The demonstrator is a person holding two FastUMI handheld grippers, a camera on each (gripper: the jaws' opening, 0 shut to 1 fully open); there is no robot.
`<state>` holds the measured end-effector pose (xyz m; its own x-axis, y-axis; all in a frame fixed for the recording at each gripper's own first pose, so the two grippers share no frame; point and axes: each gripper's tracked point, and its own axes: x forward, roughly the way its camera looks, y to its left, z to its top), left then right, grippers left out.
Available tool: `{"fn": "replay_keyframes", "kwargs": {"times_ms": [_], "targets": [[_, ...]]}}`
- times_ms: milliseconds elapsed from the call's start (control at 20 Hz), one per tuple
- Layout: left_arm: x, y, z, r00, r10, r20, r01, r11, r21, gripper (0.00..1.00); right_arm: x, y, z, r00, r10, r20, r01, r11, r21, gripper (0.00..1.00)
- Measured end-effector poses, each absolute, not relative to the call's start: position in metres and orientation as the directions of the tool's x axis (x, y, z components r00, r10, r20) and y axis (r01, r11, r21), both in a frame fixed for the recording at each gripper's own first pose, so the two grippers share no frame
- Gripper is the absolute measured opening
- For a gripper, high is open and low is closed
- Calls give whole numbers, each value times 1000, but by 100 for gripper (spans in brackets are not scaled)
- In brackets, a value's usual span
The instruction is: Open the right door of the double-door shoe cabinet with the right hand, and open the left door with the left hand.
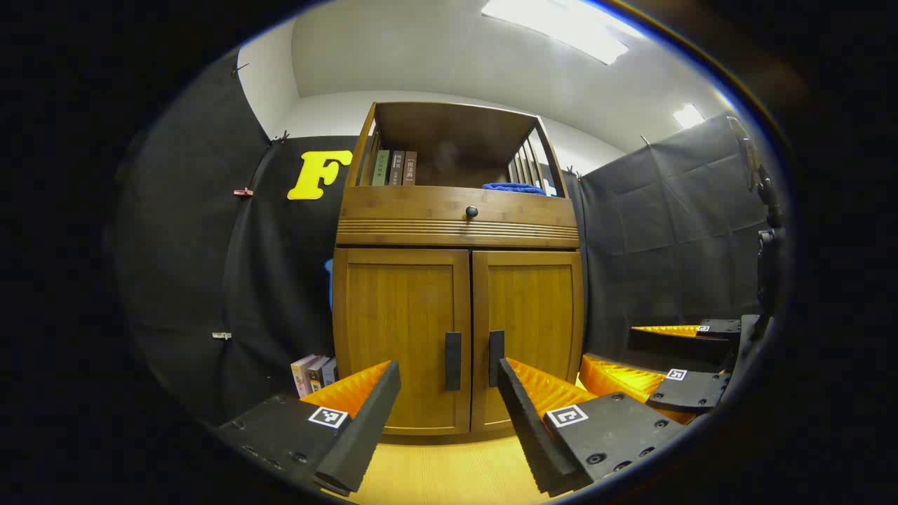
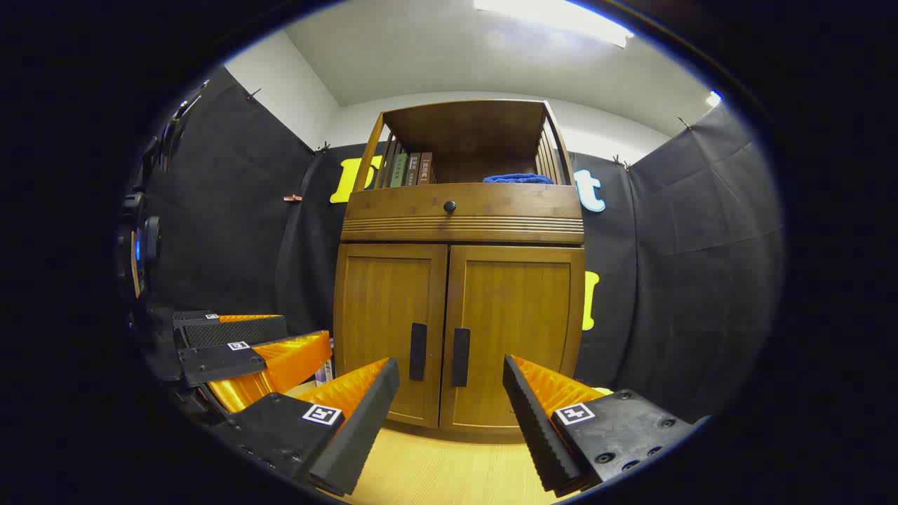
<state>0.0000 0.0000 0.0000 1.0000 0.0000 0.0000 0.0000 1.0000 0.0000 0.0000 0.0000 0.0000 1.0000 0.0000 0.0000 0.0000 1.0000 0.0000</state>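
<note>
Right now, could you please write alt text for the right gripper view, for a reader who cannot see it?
A brown wooden double-door shoe cabinet stands closed straight ahead, its two dark vertical door handles side by side at the centre seam. The right gripper points at it with jaws open and empty, short of the doors. The left gripper shows at lower left.

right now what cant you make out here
- Inside the shoe cabinet: hidden by the shut left door and right door, both views.
- Book spines on the top shelf: too small to read.
- Books beside the cabinet, left gripper view: partly behind the left gripper.
</note>
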Motion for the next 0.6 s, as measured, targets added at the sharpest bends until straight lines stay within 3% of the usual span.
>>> {"fn": "replay_keyframes", "kwargs": {"times_ms": [600], "targets": [[-5,15,3,998,53,18,-54,998,26,87,-10,8,5,1000,28,8,-27,999,-36,94]]}}
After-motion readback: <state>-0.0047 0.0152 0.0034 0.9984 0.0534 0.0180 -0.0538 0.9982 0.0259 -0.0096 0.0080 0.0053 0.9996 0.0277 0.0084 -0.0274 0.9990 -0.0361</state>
